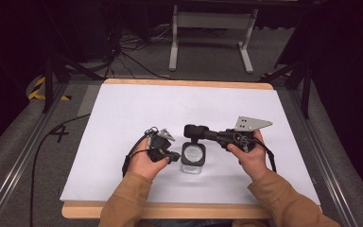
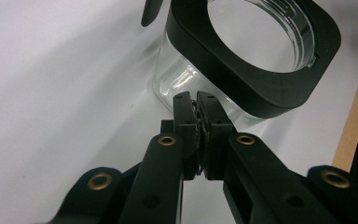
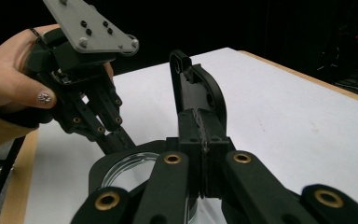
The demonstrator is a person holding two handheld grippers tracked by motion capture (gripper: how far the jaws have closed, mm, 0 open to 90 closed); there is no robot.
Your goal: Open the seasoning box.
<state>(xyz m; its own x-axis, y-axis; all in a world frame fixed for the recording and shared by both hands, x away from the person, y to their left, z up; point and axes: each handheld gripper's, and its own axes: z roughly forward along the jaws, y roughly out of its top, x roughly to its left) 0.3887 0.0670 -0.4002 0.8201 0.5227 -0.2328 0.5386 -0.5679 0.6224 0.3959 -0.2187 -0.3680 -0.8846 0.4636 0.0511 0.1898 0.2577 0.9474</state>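
Glass jar (image 1: 193, 160) with a black square collar (image 2: 242, 70) is seen just below the centre of the frame, upright on the white worktop (image 1: 123, 118). It is judged rigid, smooth, breakable and fairly heavy; the collar would offer the surest hold. No label or writing can be read on it. The left hand-held gripper (image 2: 196, 100) is clenched on nothing, its tips against the glass wall. The right hand-held gripper (image 3: 204, 123) is clamped on a black lid (image 3: 193, 88), held above the jar.

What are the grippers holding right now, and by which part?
The right gripper clamps the black lid by its lower edge, above the glass jar. The left gripper is shut, holding nothing.
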